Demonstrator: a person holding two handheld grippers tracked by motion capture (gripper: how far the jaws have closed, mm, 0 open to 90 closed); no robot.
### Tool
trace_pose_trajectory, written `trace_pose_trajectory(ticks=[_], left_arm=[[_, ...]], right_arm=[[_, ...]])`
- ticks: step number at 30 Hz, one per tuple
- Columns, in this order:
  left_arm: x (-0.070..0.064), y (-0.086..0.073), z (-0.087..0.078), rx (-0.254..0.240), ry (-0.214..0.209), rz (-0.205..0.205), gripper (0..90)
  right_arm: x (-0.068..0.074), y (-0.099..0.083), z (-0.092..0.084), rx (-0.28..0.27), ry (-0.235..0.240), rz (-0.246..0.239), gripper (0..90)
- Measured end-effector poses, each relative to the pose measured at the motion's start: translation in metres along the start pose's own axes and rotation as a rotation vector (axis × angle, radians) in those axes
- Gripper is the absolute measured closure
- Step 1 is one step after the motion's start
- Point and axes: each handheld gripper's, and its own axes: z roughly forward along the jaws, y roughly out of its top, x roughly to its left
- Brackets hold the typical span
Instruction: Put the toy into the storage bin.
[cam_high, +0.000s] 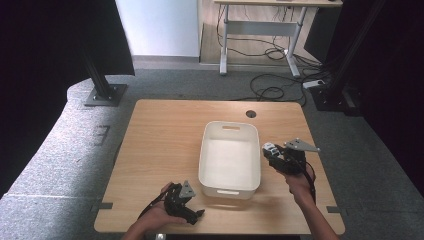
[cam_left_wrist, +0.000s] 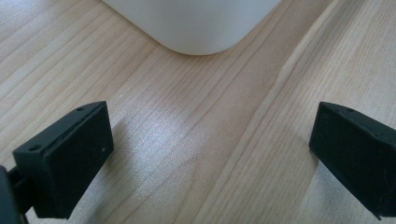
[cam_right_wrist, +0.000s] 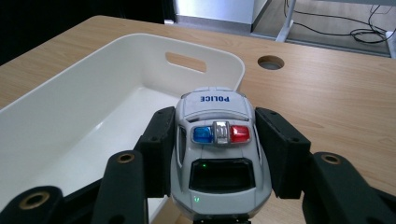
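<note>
R gripper (cam_right_wrist: 215, 154) clamped on toy police car (cam_right_wrist: 217, 140), held just beside white bin's (cam_high: 229, 187) right rim. Step: carry to bin. Next: move over bin, release. L gripper (cam_left_wrist: 210, 158) jaws apart, empty, near bin corner.

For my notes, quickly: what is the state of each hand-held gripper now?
Left hand-held gripper: open, holding nothing, above the table.
Right hand-held gripper: closed on the toy police car, beside the white bin.
</note>
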Motion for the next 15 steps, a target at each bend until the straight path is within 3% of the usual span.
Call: trace_pose_trajectory(ticks=[15], left_arm=[[0.000,0.000,0.000,-0.002,0.003,-0.003,0.1]], right_arm=[[0.021,0.005,0.016,0.008,0.021,-0.016,50.2]])
